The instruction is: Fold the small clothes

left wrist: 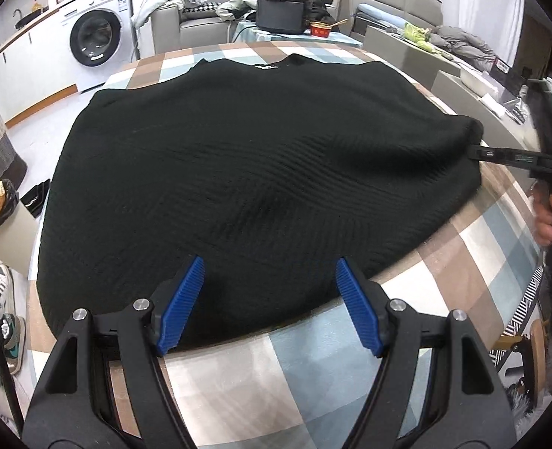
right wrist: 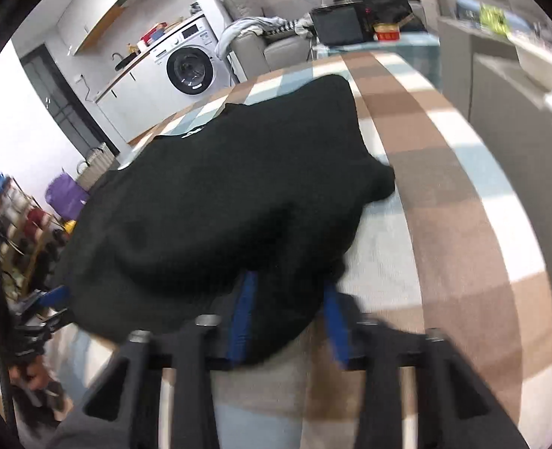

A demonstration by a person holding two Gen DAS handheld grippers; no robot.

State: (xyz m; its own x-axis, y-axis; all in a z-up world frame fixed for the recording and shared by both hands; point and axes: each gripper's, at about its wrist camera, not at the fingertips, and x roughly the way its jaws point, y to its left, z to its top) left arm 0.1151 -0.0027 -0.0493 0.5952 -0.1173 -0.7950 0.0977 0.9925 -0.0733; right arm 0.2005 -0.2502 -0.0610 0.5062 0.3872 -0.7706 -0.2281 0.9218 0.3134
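Garment: your black knit top (left wrist: 246, 172) lies spread on the checked table (left wrist: 313, 374).
Left claw (left wrist: 270, 299): released, pads astride the near hem.
Right claw (right wrist: 287, 318): partly closed with the hem corner between its pads; grip not certain.
Risk: thick knit may slip out, dragging your fold crooked.

Black sweater (left wrist: 253, 172): matt ribbed knit, fine ridges across whole surface, I see no sheen. Tabletop (left wrist: 313, 374): covered in checked woven cloth, brown, pale blue, white squares, flat matt weave. My left gripper (left wrist: 270, 305): black matt plastic frame, shiny metal pins at joints; fingers (left wrist: 180, 305) faced with blue ridged pads, rubbery look. Right gripper (right wrist: 287, 320): same black plastic, blue pads, blurred. Washing machine (left wrist: 98, 33): glossy white casing, dark glass door.
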